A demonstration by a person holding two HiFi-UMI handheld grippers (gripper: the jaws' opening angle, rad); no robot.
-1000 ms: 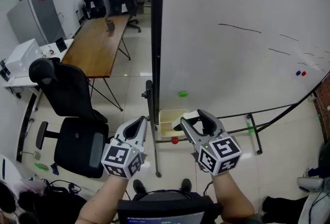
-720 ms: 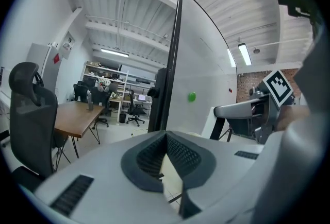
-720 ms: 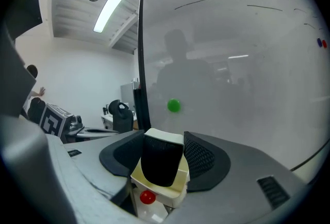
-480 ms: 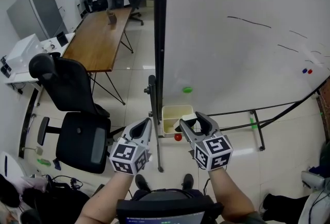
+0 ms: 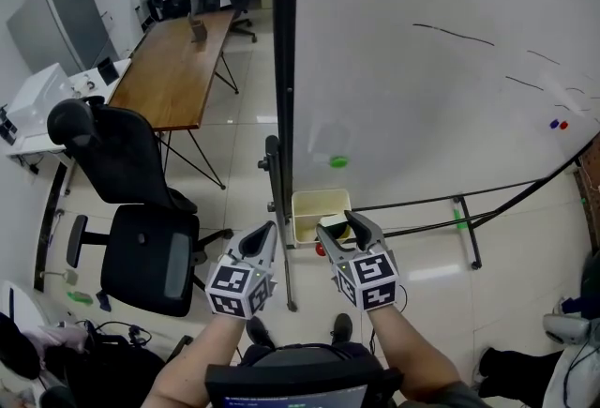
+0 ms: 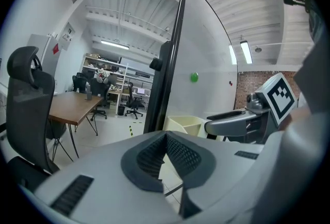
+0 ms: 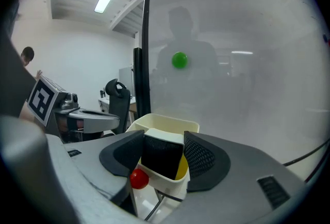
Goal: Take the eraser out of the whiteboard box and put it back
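A cream whiteboard box (image 5: 302,207) hangs at the lower left edge of the whiteboard (image 5: 422,97). My right gripper (image 5: 338,224) reaches over it, shut on the eraser (image 5: 337,233). In the right gripper view the eraser (image 7: 160,158), black-faced with a white top, fills the gap between my right gripper's (image 7: 164,152) pads. Its lower part sits behind the box's front wall (image 7: 154,179). Something yellow (image 7: 181,167) shows in the box beside it. My left gripper (image 5: 265,234) hovers left of the box, jaws shut and empty (image 6: 166,138).
A red magnet (image 7: 138,178) sticks out below the box and a green one (image 5: 338,161) sits on the board above it. The board's black frame post (image 5: 281,68) runs up beside the box. To the left are a black office chair (image 5: 131,209) and a wooden table (image 5: 178,68).
Both grippers have come down in front of the board. The right one has carried the eraser down from above the box's rim into the box. Neither pair of jaws has changed.
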